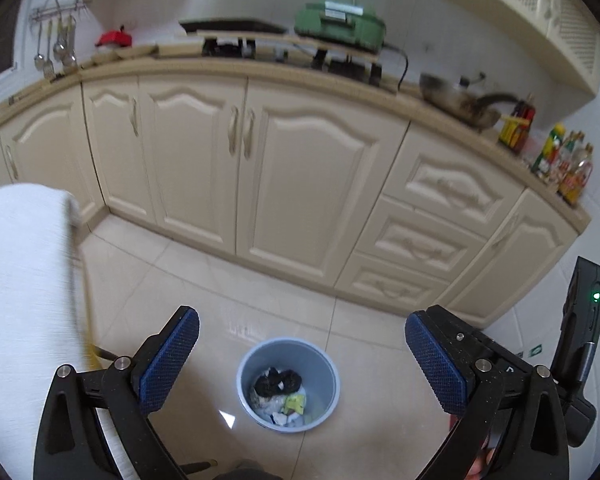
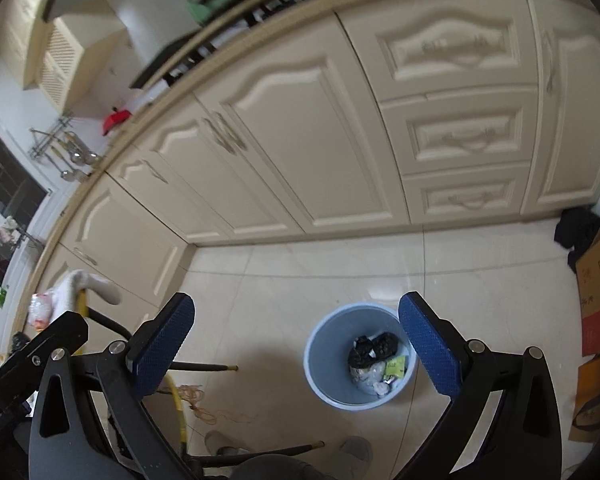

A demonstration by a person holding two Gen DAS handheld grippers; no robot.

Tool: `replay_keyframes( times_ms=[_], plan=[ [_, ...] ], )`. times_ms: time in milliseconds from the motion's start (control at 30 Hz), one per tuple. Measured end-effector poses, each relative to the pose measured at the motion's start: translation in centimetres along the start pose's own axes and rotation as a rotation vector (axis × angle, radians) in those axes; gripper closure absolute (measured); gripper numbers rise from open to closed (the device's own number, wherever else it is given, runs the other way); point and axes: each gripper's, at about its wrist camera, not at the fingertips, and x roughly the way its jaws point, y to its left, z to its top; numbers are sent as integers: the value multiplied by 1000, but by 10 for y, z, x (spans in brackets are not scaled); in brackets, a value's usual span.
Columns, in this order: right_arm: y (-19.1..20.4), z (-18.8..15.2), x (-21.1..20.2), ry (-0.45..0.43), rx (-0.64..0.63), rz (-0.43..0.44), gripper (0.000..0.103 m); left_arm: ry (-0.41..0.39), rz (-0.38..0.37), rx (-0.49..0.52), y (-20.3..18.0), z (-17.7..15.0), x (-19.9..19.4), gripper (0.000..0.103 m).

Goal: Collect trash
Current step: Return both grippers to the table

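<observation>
I see the light blue round bin [image 1: 288, 386] standing upright on the pale floor tiles, near the cabinets. It holds trash: a crumpled black bag [image 2: 374, 348], a yellow-green wrapper [image 2: 396, 368] and white scraps [image 1: 278, 414].

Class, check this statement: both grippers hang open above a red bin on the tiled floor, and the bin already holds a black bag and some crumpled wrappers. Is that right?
One detail is wrong: the bin is light blue, not red, as both wrist views show. The rest holds: the left gripper and right gripper are open above it, and a black bag and wrappers lie inside.
</observation>
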Motion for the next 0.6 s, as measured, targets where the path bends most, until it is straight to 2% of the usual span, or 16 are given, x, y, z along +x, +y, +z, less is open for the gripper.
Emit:
replay_keyframes(
  times_ms=[400, 600],
  plan=[
    [120, -13, -81, -116, -173, 107, 0, -189, 66, -25, 53, -54, -189, 1],
    [192, -30, -111, -152, -264, 176, 0, -284, 153, -36, 87, -85, -287, 1]
  ],
)
